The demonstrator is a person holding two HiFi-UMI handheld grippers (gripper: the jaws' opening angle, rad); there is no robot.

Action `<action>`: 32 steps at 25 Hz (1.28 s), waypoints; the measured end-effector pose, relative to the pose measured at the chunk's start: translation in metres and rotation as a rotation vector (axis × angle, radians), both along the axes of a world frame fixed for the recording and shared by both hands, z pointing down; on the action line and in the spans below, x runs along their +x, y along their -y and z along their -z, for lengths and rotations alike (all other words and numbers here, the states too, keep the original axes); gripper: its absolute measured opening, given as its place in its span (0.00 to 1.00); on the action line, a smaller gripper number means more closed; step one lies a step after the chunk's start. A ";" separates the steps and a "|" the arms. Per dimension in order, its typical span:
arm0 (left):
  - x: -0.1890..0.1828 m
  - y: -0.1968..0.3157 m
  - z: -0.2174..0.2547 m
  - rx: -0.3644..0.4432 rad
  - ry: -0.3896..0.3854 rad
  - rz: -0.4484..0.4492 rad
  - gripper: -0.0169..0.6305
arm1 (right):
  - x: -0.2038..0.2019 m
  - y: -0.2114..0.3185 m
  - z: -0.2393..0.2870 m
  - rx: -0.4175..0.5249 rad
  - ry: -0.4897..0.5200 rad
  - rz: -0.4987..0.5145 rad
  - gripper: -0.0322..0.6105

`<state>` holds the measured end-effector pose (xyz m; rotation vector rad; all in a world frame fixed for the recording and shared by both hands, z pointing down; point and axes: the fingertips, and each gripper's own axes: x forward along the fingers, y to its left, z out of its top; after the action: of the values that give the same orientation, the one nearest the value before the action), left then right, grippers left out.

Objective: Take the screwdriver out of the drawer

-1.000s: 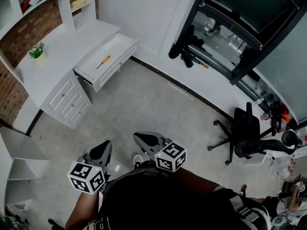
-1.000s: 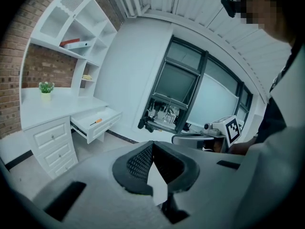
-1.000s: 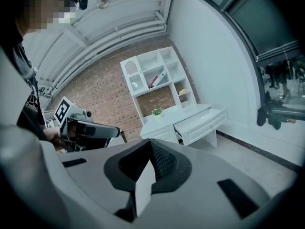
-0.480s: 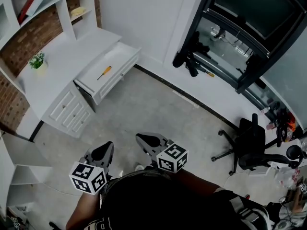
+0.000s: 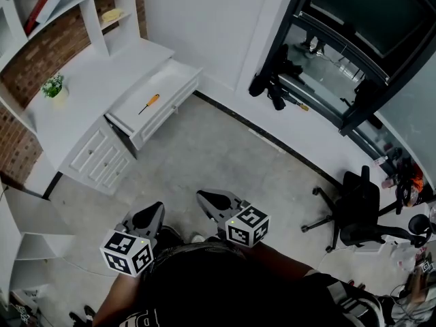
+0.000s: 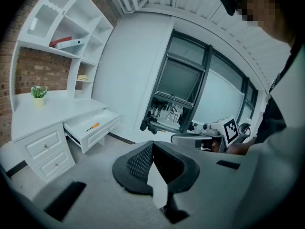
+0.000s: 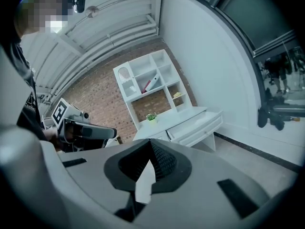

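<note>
Left gripper (image 5: 157,210) and right gripper (image 5: 202,197) barely shifted, fingers (image 5: 218,204) closed, empty; screwdriver (image 5: 149,103) untouched in drawer (image 5: 170,80) at 11 o'clock, approach probably pending

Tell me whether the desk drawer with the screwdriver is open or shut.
Open: the drawer is pulled out from the desk, and the orange-handled screwdriver lies exposed inside it.

The screwdriver (image 5: 148,103) lies in the open drawer (image 5: 172,82) of the white desk (image 5: 92,80).

Probably a study or office: white desk (image 5: 95,80), shelves (image 5: 92,9), brick wall (image 5: 51,43), swivel chair (image 5: 359,199).
</note>
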<state>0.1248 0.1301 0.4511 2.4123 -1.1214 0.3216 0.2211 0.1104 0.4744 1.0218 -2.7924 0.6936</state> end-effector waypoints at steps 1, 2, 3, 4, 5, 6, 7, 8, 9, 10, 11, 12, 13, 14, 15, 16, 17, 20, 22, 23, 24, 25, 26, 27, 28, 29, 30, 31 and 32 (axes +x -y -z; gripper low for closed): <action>0.001 0.002 0.001 0.000 -0.004 0.002 0.05 | 0.001 0.000 -0.001 -0.005 -0.002 0.001 0.06; 0.002 0.004 0.001 0.001 -0.009 0.003 0.05 | 0.001 -0.001 -0.003 -0.011 -0.004 0.003 0.06; 0.003 0.005 0.001 0.001 -0.012 0.003 0.05 | 0.001 -0.002 -0.005 -0.015 -0.008 0.007 0.06; 0.004 0.005 0.000 -0.001 -0.015 0.002 0.05 | 0.002 -0.003 -0.006 -0.017 -0.012 0.010 0.06; 0.004 0.005 -0.002 -0.006 -0.017 0.000 0.05 | 0.002 -0.003 -0.007 -0.017 -0.016 0.010 0.06; 0.004 0.006 -0.005 -0.011 -0.019 -0.002 0.05 | 0.002 -0.002 -0.008 -0.017 -0.020 0.009 0.06; 0.003 0.007 -0.007 -0.017 -0.020 -0.004 0.05 | 0.001 -0.001 -0.009 -0.017 -0.021 0.005 0.06; 0.002 0.008 -0.009 -0.020 -0.022 -0.007 0.05 | 0.001 0.001 -0.009 -0.017 -0.022 0.001 0.06; 0.001 0.010 -0.010 -0.022 -0.023 -0.008 0.05 | 0.001 0.003 -0.010 -0.017 -0.023 0.000 0.06; 0.001 0.012 -0.010 -0.022 -0.024 -0.009 0.05 | 0.000 0.004 -0.011 -0.017 -0.025 0.002 0.06; 0.000 0.015 -0.010 -0.021 -0.026 -0.007 0.05 | 0.001 0.005 -0.012 -0.018 -0.029 0.004 0.06; 0.000 0.018 -0.009 -0.020 -0.029 -0.004 0.05 | 0.001 0.005 -0.012 -0.021 -0.033 0.004 0.06; 0.000 0.021 -0.009 -0.019 -0.033 -0.003 0.05 | 0.003 0.006 -0.012 -0.023 -0.038 0.000 0.06; 0.001 0.024 -0.008 -0.016 -0.035 -0.005 0.05 | 0.004 0.008 -0.013 -0.024 -0.042 -0.006 0.06; 0.002 0.028 -0.007 -0.014 -0.037 -0.009 0.05 | 0.005 0.011 -0.014 -0.025 -0.044 -0.013 0.06; 0.002 0.031 -0.007 -0.012 -0.038 -0.015 0.05 | 0.004 0.014 -0.015 -0.028 -0.044 -0.017 0.06; 0.002 0.034 -0.007 -0.012 -0.039 -0.021 0.05 | 0.002 0.018 -0.016 -0.031 -0.043 -0.017 0.06; -0.004 0.042 -0.011 -0.019 -0.037 -0.022 0.05 | -0.006 0.026 -0.019 -0.037 -0.045 -0.007 0.06; -0.011 0.049 -0.014 -0.026 -0.036 -0.013 0.05 | -0.010 0.033 -0.020 -0.038 -0.047 -0.003 0.06; -0.013 0.053 -0.015 -0.028 -0.038 -0.009 0.05 | -0.012 0.037 -0.021 -0.039 -0.048 -0.003 0.06; -0.016 0.058 -0.015 -0.028 -0.042 -0.005 0.05 | -0.014 0.041 -0.022 -0.041 -0.051 -0.001 0.06; -0.018 0.063 -0.015 -0.026 -0.045 -0.003 0.05 | -0.016 0.045 -0.023 -0.042 -0.056 0.001 0.06; -0.021 0.069 -0.016 -0.024 -0.048 -0.002 0.05 | -0.018 0.051 -0.025 -0.041 -0.061 0.004 0.06; -0.023 0.075 -0.018 -0.024 -0.051 -0.001 0.05 | -0.021 0.056 -0.026 -0.040 -0.067 0.008 0.06; -0.026 0.082 -0.020 -0.025 -0.053 0.001 0.05 | -0.024 0.062 -0.028 -0.040 -0.073 0.012 0.06; -0.029 0.087 -0.022 -0.027 -0.056 0.004 0.05 | -0.026 0.068 -0.029 -0.041 -0.079 0.015 0.06; -0.031 0.093 -0.023 -0.030 -0.060 0.007 0.05 | -0.027 0.074 -0.030 -0.042 -0.086 0.016 0.06; -0.034 0.099 -0.023 -0.032 -0.064 0.011 0.05 | -0.028 0.081 -0.029 -0.041 -0.093 0.017 0.06; -0.036 0.107 -0.023 -0.033 -0.067 0.014 0.05 | -0.029 0.090 -0.028 -0.038 -0.099 0.016 0.06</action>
<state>0.0887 0.0231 0.4740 2.3675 -1.0944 0.2504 0.1916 0.0209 0.5026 0.9976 -2.6892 0.6726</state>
